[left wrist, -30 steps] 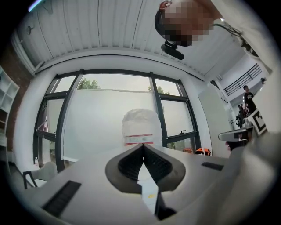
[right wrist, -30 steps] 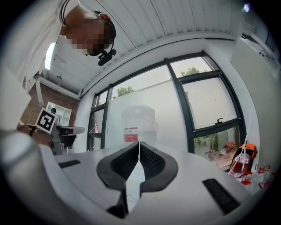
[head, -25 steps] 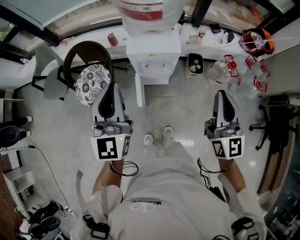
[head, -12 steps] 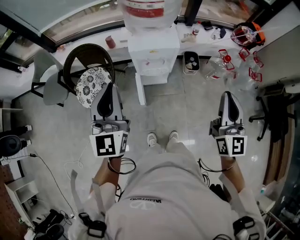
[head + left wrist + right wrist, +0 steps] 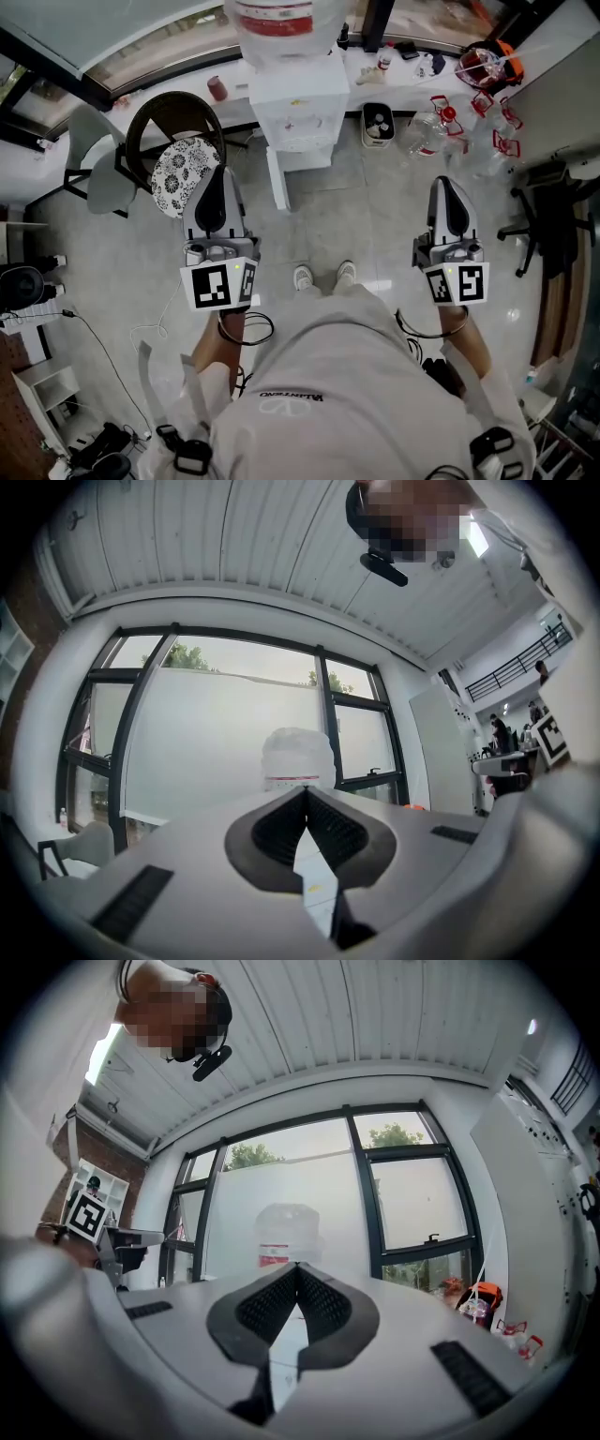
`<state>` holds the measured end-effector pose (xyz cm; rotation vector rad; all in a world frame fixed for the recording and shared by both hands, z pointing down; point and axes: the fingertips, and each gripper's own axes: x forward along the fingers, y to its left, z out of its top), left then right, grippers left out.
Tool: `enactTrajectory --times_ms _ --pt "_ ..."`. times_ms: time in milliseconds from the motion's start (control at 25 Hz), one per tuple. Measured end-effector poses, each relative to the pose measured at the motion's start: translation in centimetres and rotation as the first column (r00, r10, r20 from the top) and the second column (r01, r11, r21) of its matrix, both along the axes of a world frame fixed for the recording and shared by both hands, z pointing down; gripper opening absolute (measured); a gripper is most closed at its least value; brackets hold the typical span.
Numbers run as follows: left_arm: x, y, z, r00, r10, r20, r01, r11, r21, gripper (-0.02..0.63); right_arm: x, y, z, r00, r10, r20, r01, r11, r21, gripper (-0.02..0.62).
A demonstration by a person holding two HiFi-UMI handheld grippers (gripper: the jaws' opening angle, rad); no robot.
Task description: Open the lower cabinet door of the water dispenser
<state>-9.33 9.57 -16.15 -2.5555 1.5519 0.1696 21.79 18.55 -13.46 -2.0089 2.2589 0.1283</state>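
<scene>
The white water dispenser (image 5: 302,105) stands against the window wall with its bottle (image 5: 281,21) on top. A narrow white panel (image 5: 278,180) juts from its lower left front towards me; it looks like the cabinet door swung out. My left gripper (image 5: 214,172) hovers level over the floor, short of the dispenser and to its left, shut and empty. My right gripper (image 5: 448,184) is off to the right, also shut on nothing. In the left gripper view the jaws (image 5: 306,791) meet below the bottle (image 5: 296,757). The right gripper view shows its jaws (image 5: 297,1266) closed under the bottle (image 5: 289,1232).
A dark chair with a patterned cushion (image 5: 185,164) stands left of the dispenser, a white chair (image 5: 98,159) beyond it. A small bin (image 5: 378,125) and plastic containers with red clips (image 5: 450,127) lie to the right. An office chair (image 5: 553,225) is at far right. My feet (image 5: 323,277) are on the tiled floor.
The dispenser has slid a little towards the top of the head view, so both grippers are slightly farther from it. Both stay shut and empty.
</scene>
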Motion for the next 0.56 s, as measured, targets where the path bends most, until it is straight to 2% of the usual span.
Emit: enactTrajectory --times_ms 560 --pt "1.1 2.2 -0.7 1.0 -0.003 0.006 0.003 1.0 0.016 0.003 0.4 1.5 0.2 1.0 -0.02 0.014 0.02 1.0 0.004 0.012"
